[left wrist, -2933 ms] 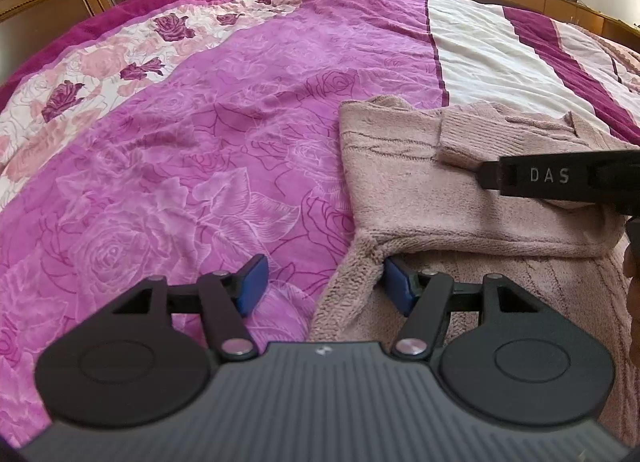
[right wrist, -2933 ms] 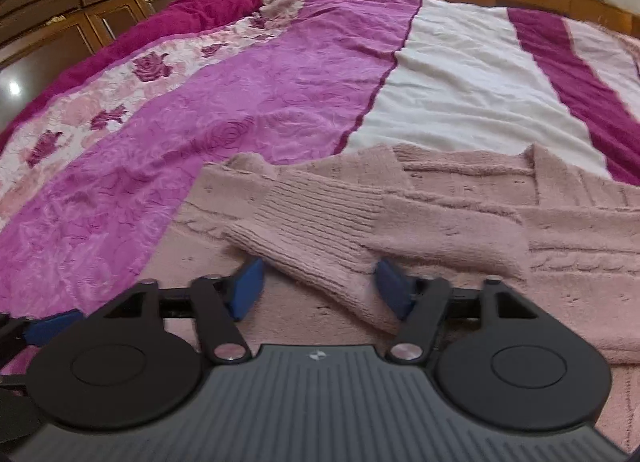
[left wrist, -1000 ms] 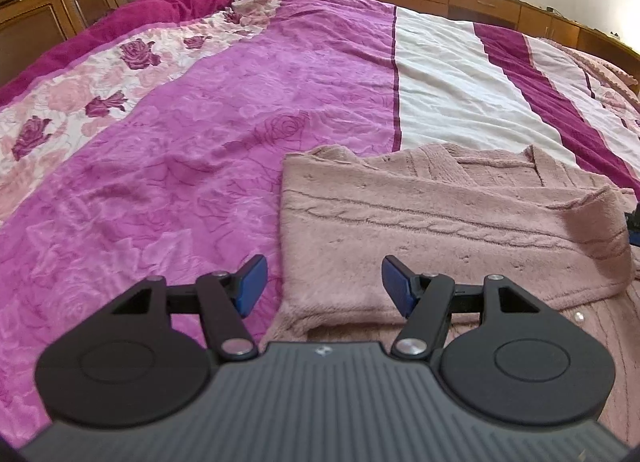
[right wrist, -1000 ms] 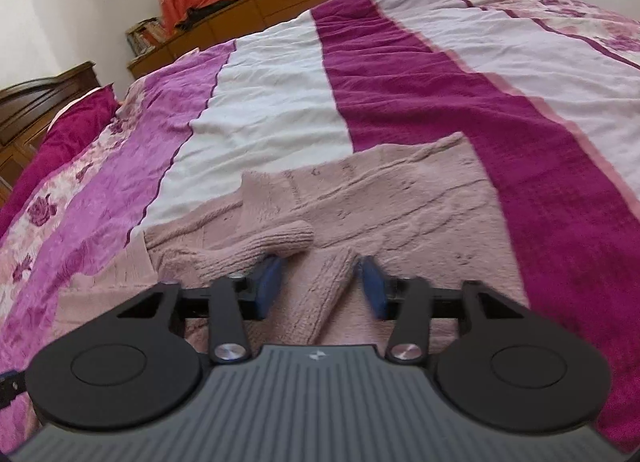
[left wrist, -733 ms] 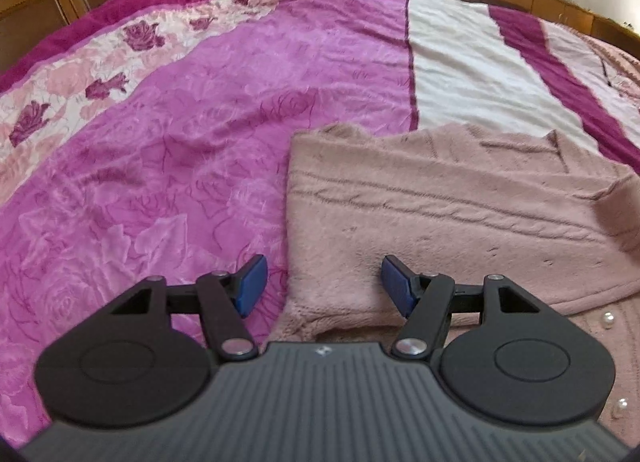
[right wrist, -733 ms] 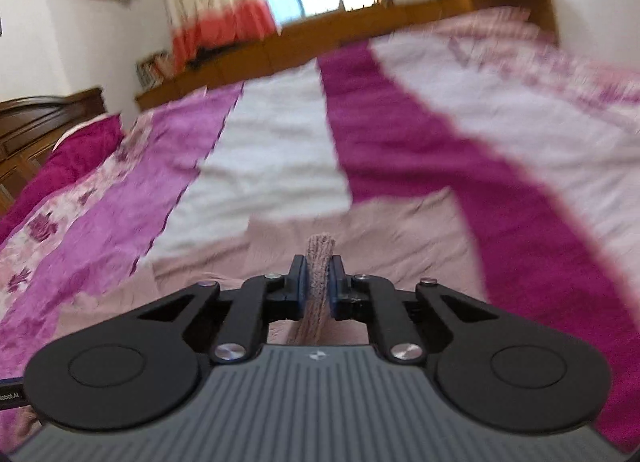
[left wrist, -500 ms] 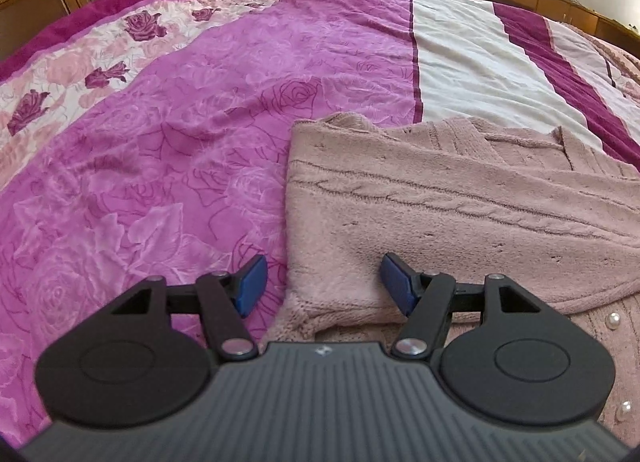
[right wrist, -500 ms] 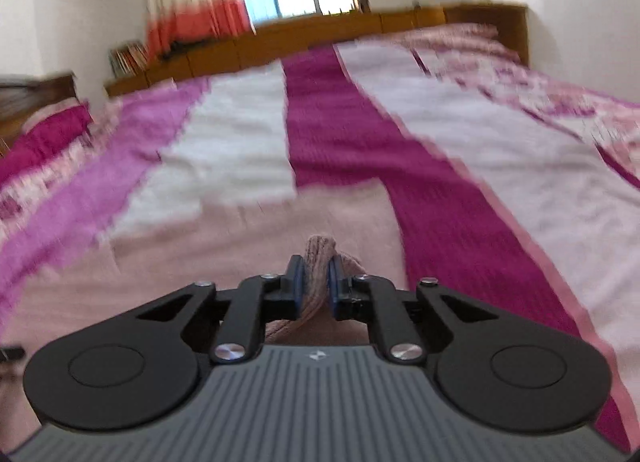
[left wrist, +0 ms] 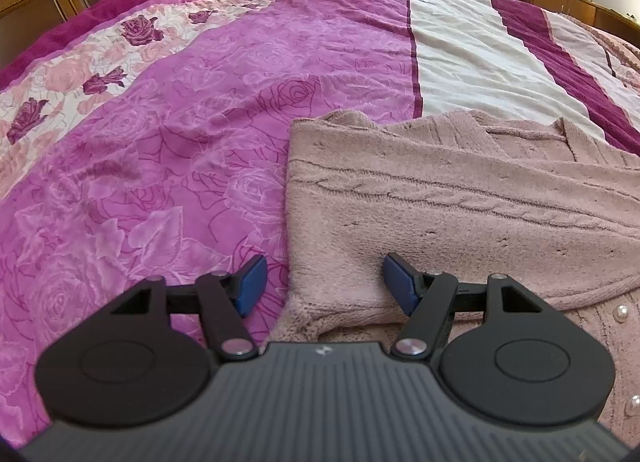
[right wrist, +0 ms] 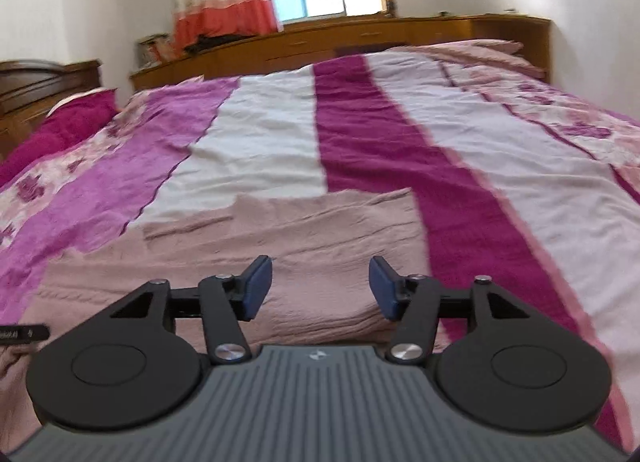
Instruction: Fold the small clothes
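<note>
With both the left claw (left wrist: 322,282) and right claw (right wrist: 320,288) spread and holding nothing, we judge the pink knit cardigan (left wrist: 460,198) lying partly folded on the bed (left wrist: 180,110) soft, light and floppy, best pinched at its thick folded edges.

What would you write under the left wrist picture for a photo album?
Open left gripper poised over the edge of a folded pink sweater on a purple rose bedspread.
</note>
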Tool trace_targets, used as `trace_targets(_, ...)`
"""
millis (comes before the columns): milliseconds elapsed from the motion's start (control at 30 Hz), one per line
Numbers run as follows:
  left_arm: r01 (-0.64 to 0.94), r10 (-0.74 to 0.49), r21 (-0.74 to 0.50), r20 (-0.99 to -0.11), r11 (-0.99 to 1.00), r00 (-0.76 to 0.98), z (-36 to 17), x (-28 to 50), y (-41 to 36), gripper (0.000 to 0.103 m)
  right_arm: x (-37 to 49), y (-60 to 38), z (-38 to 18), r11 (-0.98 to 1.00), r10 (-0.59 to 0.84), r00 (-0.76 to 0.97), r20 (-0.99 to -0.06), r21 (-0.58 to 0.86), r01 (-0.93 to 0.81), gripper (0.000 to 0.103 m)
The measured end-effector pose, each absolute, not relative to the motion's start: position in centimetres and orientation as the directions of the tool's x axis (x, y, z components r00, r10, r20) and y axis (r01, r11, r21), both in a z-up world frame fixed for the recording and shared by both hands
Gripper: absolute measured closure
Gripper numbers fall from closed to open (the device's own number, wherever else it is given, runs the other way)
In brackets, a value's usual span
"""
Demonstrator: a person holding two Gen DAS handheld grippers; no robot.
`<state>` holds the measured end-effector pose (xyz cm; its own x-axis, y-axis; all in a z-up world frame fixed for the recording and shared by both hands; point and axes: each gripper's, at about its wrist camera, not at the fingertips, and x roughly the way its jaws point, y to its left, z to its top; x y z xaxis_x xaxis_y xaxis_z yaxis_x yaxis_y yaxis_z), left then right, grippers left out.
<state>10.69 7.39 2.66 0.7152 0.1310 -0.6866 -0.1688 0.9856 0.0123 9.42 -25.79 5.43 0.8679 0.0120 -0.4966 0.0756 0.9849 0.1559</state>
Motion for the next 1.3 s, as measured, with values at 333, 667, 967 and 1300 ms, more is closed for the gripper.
trace_targets(333,-0.156,0.135,0.033,-0.688,0.987,0.713,3.4,9.9,7.5,0.035,10.3,-25.3,3.7,0.988,0.021,0.814,-0.581,0.138,0.073,0.034)
trace_targets(667,-0.144,0.125,0.029,-0.680,0.989,0.723,5.7,6.4,7.2,0.035,5.7,-25.2,6.4,0.978,0.093,0.818,-0.567,0.205,0.031,0.031)
trace_targets(967,-0.128,0.098,0.007,-0.689,0.992,0.718,6.9,2.3,7.2,0.035,1.3,-24.6,7.2,0.974,0.145,0.804,-0.577,0.226,-0.013,0.029)
trace_targets(1300,-0.126,0.099,0.013,-0.702,0.992,0.705,7.0,-2.0,7.0,0.035,-2.7,-24.1,7.0,0.977,0.158,0.782,-0.603,0.210,-0.036,0.029)
